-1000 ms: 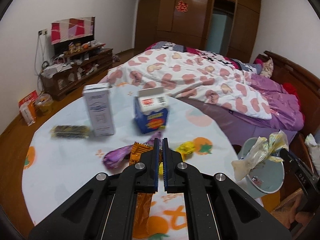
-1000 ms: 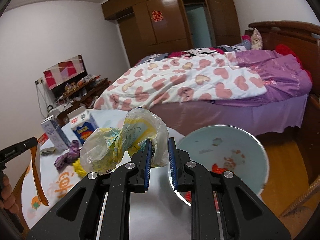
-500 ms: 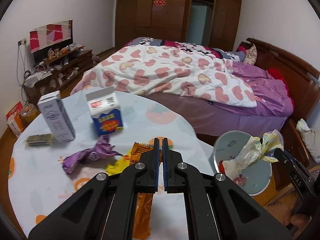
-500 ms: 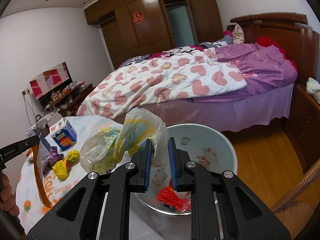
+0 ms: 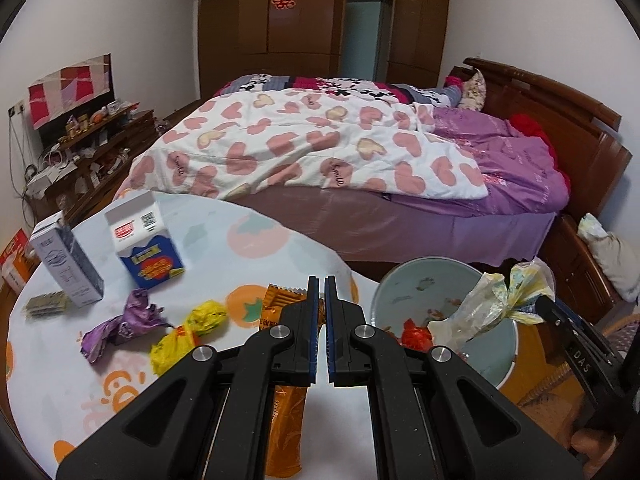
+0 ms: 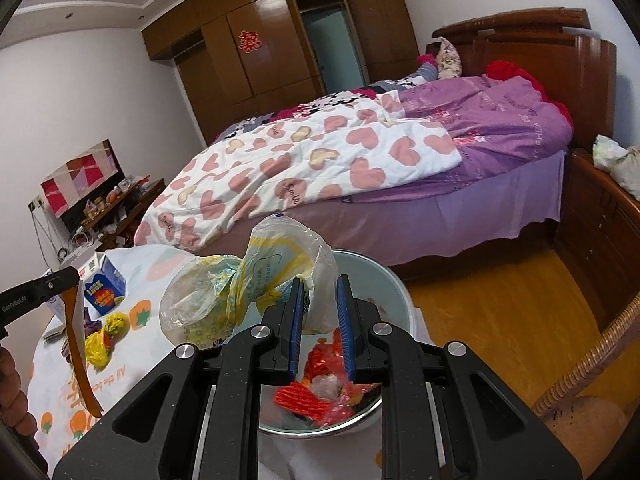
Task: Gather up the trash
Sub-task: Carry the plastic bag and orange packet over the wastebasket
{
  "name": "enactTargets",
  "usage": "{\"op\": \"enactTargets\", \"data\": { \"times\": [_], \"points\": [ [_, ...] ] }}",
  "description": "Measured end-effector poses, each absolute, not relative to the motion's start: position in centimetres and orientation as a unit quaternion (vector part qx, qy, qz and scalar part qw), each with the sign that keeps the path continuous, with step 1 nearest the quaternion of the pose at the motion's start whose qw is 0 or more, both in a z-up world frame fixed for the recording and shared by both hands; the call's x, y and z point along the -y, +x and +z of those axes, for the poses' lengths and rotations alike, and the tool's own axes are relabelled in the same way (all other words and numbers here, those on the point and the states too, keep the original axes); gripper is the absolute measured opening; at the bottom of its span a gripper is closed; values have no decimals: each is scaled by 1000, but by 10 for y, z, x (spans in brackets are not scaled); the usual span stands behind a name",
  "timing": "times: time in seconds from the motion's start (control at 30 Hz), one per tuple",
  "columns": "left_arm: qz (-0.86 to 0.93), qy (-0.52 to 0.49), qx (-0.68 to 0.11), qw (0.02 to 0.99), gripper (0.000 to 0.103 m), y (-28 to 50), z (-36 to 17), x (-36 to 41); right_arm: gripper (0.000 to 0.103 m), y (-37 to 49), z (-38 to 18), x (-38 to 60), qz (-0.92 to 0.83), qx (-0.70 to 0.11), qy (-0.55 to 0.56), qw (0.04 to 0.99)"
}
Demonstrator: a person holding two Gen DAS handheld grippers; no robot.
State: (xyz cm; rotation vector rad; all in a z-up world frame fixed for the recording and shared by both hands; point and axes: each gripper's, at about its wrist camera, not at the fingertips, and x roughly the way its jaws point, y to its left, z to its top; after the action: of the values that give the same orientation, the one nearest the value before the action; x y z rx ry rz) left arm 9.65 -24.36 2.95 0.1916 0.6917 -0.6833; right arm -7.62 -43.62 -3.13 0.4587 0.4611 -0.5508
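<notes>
Left gripper (image 5: 319, 292) jaws pinch an orange wrapper (image 5: 285, 412) above the table (image 5: 248, 256). Right gripper (image 6: 318, 304) jaws clamp a crumpled plastic bag (image 6: 256, 280) over the bin (image 6: 394, 292).

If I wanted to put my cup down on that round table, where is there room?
The table is bare on its far side, between the blue carton and the edge nearest the bed. The near-left corner is also free. It is crowded in the middle: purple wrapper, yellow wrapper, grey carton and a dark packet.
</notes>
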Motion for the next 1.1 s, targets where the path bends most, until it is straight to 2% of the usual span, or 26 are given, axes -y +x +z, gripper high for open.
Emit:
{"op": "enactTargets", "data": {
  "times": [1.1],
  "points": [
    [-419,137,-322,838,3,63,28,384,17,-114,-59,501,-329,-230,244,882]
  ]
}}
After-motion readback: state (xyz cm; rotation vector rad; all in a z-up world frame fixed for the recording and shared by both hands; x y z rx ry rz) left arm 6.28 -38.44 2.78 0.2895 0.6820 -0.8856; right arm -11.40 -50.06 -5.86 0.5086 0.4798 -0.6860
